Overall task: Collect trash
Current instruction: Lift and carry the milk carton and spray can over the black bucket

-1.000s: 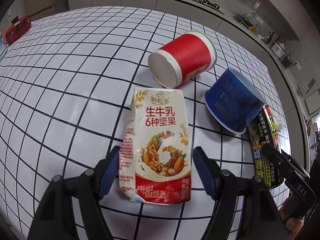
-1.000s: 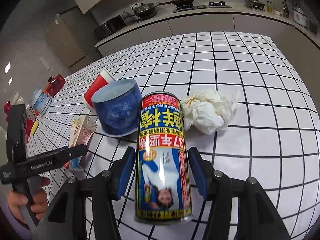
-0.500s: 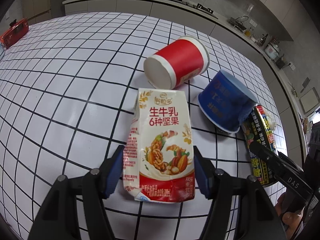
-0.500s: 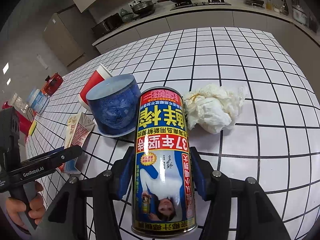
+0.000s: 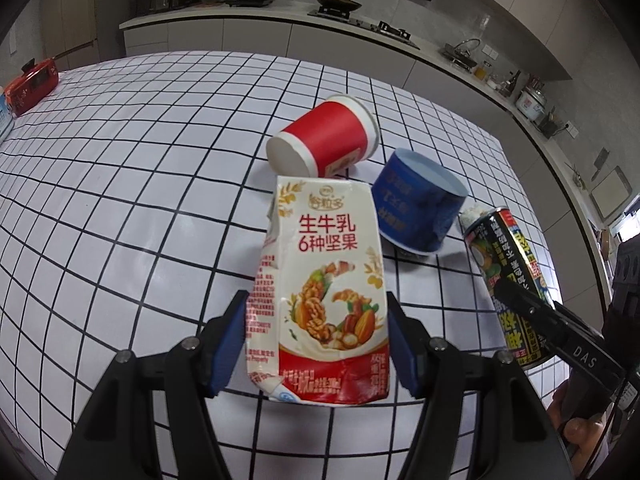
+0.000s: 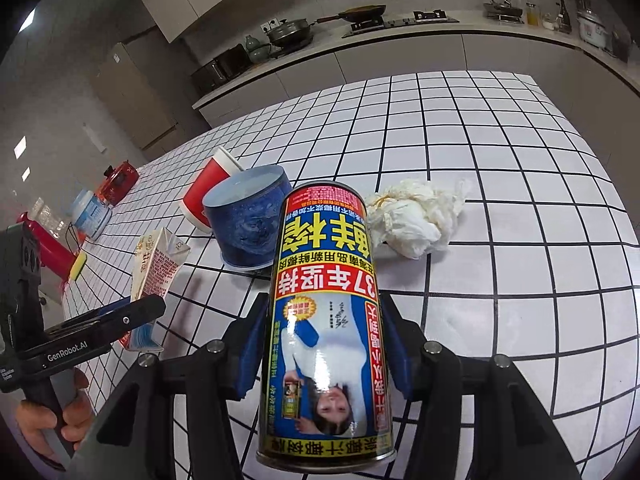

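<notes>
My left gripper (image 5: 315,320) is shut on a white and red milk carton (image 5: 320,280), its blue pads pressing both sides, and holds it just above the checked table (image 5: 120,160). My right gripper (image 6: 323,312) is shut on a tall printed drink can (image 6: 324,320), which is also raised. The right wrist view shows the carton (image 6: 156,268) and the left gripper (image 6: 132,316) at lower left. The can (image 5: 508,272) appears at right in the left wrist view. A red paper cup (image 5: 324,136) lies on its side beside an upturned blue cup (image 5: 420,204). A crumpled tissue (image 6: 416,220) lies behind the can.
A red box (image 5: 32,86) sits at the table's far left edge. A white jar (image 6: 90,212), a red bottle (image 6: 48,252) and a yellow sponge (image 6: 78,266) stand along that side. A kitchen counter (image 5: 280,28) with pans runs behind the table.
The left jaws closed from a gap onto the carton and raised it off the table. The right gripper tilted up with the can. More of the kitchen shows behind.
</notes>
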